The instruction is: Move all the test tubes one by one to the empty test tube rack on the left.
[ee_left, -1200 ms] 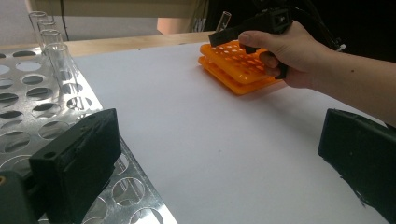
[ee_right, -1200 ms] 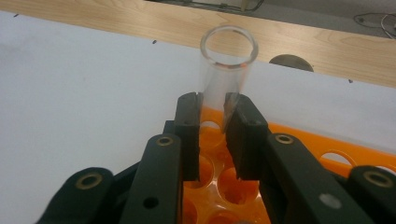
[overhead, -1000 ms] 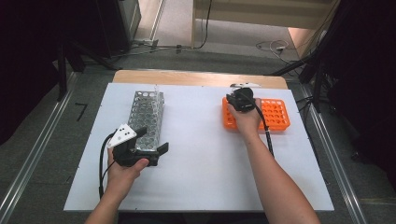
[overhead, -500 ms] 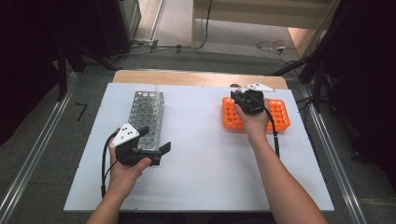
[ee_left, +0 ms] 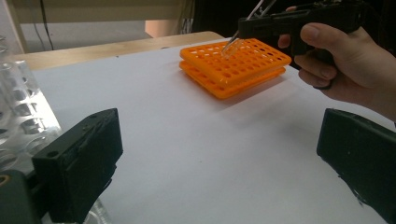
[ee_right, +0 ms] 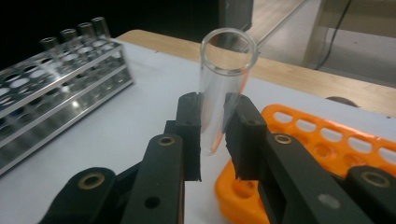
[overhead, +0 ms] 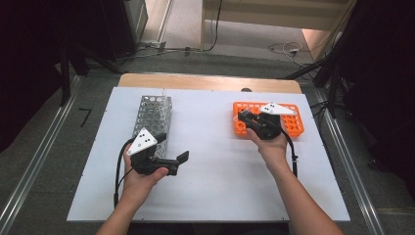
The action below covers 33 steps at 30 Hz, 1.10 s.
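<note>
Done: right gripper [ee_right: 214, 140] clamped on glass tube [ee_right: 223, 88], lifted above orange rack [overhead: 293, 125].
Left: carry to metal rack [overhead: 151, 120]; left gripper [overhead: 178, 159] spread, empty.

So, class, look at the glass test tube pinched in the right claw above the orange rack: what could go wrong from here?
1. The right claw grips the test tube by a short stretch of smooth glass, so it might slip or tilt.
2. The tube's bottom hangs close over the orange rack; it could knock the rim and crack.
3. The metal rack stands beside the open left claw, which could nudge it.
</note>
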Available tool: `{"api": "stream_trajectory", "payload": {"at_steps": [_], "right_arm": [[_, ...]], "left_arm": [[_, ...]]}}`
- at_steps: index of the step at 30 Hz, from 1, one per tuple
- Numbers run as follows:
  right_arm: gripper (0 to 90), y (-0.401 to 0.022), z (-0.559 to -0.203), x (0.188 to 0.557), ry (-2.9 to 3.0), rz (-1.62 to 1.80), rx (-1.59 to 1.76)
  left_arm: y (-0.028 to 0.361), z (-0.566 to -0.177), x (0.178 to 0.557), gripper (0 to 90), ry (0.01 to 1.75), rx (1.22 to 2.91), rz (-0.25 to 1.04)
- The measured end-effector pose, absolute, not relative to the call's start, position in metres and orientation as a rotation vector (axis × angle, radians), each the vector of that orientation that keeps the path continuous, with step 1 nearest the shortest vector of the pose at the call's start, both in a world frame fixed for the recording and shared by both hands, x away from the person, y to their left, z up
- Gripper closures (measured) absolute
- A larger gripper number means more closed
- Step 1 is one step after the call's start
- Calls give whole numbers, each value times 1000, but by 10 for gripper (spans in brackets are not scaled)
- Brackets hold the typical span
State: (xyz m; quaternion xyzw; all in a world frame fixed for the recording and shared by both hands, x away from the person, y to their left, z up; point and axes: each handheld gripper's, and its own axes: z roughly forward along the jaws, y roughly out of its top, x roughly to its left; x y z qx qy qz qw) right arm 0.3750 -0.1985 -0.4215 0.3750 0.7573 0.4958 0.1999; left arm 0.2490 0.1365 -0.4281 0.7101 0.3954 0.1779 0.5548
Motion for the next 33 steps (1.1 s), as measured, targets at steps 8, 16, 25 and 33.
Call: {"api": "stream_trajectory", "payload": {"at_steps": [8,16,25,33], "right_arm": [[743,-192,-425,330,2231,1403,935],[743,-177,-432,297,2346,1411,842],[743,-156,-439,282,2436,1382,738],[743,-139,-441,270,2488,1359,650]], "left_arm": [[116,-423,252,65,866,1696,381],[90,-420,251,201,799,1737,375],[74,-422,245,448,713,1767,350],[64,-423,243,563,660,1790,341]]}}
